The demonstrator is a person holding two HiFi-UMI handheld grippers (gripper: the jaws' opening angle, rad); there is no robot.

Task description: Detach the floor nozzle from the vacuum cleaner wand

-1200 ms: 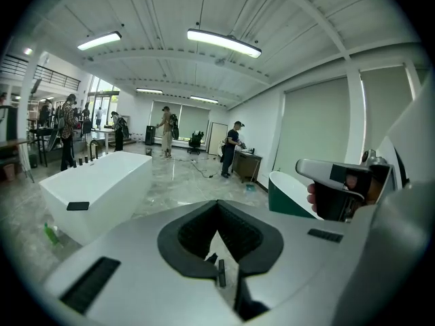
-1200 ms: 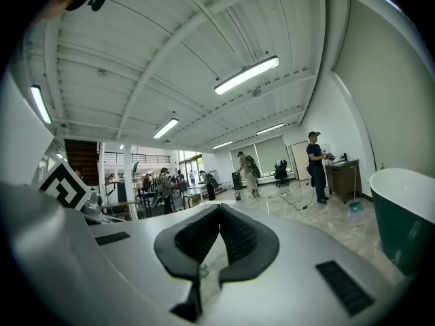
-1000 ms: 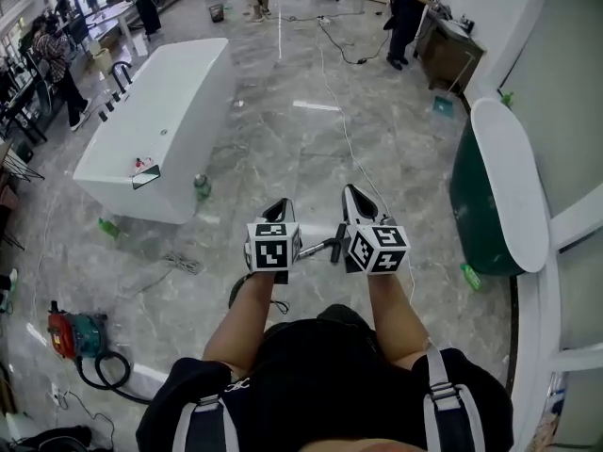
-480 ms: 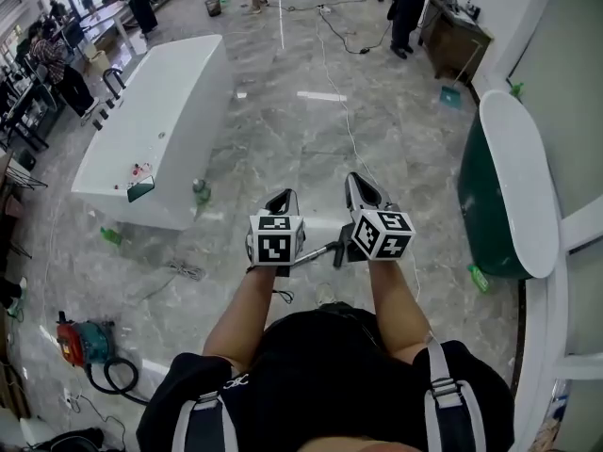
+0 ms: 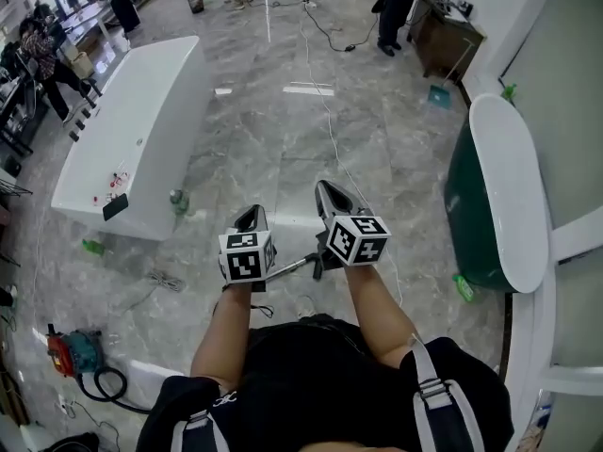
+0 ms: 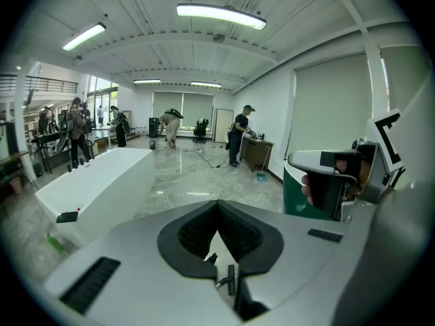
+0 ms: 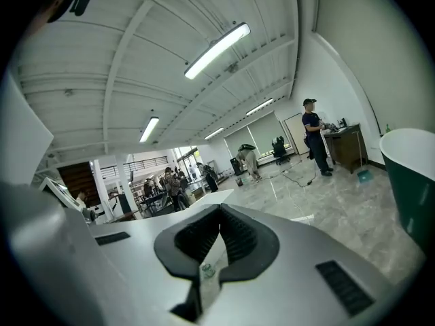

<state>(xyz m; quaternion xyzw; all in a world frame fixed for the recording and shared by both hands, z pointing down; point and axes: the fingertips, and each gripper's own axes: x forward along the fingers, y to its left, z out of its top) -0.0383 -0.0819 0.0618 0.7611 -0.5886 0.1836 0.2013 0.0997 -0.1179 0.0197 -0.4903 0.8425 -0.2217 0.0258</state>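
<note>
Both grippers sit a bit more to the left in the head view than a second ago, and the things on the floor have slid the same way.

The left gripper [image 5: 251, 213] is closed. Its jaws meet at the tip and hold nothing. The right gripper [image 5: 323, 188] is closed too, and it is empty as well. They are held side by side, close together, and both point ahead.

The wand [image 5: 287, 268] lies on the floor, down below the grippers. In the head view it shows in the gap between them. The black nozzle [image 5: 319, 252] is at the wand's end, nearer the right gripper. It looks joined to the wand, but it is very small to see. Neither gripper touches it.

A white tub [image 5: 132, 139] stands ahead and to the left of the left gripper. A green tub [image 5: 490, 196] stands to the right of the right gripper. A red vacuum [image 5: 68, 350] sits far back on the left, well apart from both grippers.
</note>
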